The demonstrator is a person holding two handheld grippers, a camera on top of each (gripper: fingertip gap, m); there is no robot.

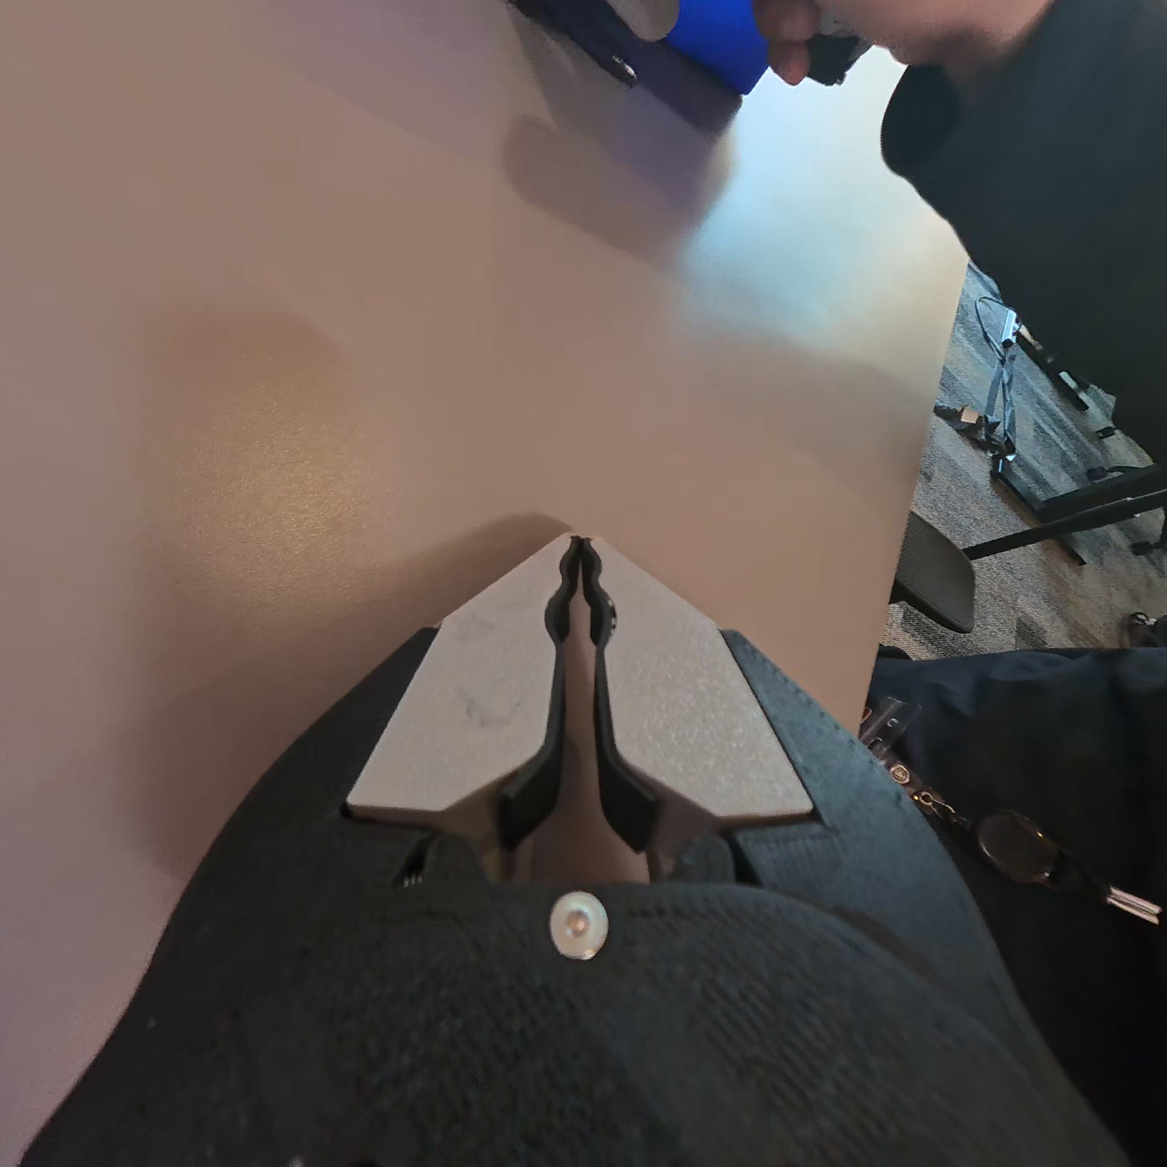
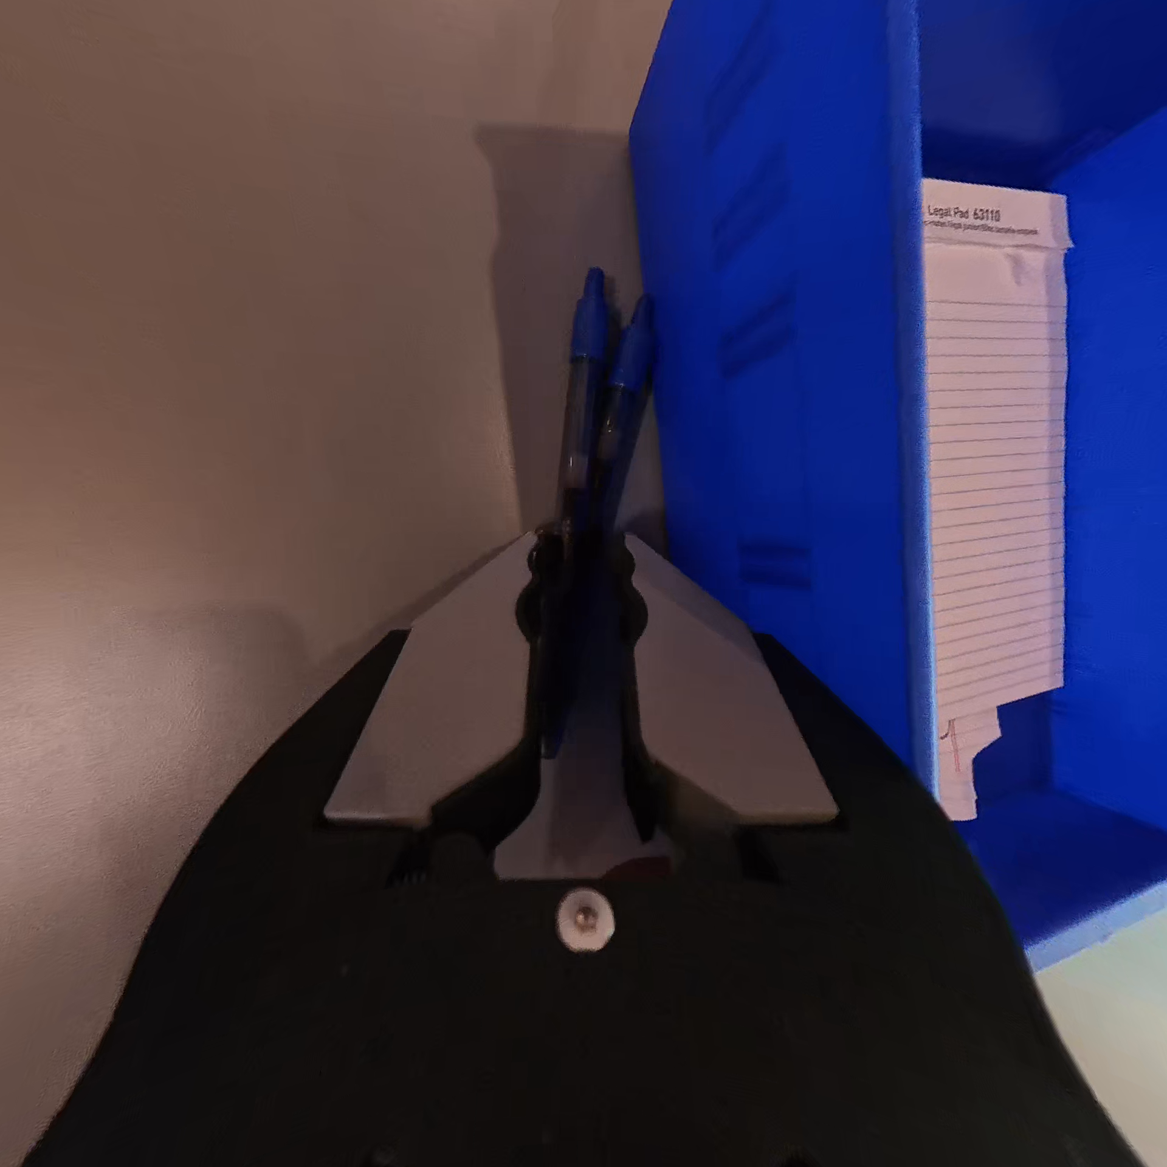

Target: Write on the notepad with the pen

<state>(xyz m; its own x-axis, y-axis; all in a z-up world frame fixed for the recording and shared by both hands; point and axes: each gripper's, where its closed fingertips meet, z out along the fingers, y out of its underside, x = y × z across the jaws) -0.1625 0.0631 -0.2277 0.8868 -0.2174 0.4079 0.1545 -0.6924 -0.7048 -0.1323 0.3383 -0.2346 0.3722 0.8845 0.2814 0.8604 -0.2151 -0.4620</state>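
Observation:
Two blue pens (image 2: 584, 404) lie side by side on the beige table (image 2: 252, 379), against the outer wall of a blue bin (image 2: 777, 379). My right gripper (image 2: 584, 549) is closed around their lower parts, with a pen end showing between the fingers. A white lined notepad (image 2: 998, 442) lies inside the bin, to the right of the gripper. My left gripper (image 1: 580, 543) is shut and empty, low over the bare table (image 1: 316, 316), well away from the bin. The pens and the notepad are out of sight in the left wrist view.
In the left wrist view the blue bin (image 1: 713, 38) sits at the top edge, with a person's hand (image 1: 795, 57) on the other gripper's handle. The table's edge (image 1: 909, 505) runs down the right side. Beyond it are carpet, a chair (image 1: 934, 568) and cables. One gripper's finger ends stand about 30 cm off the other's.

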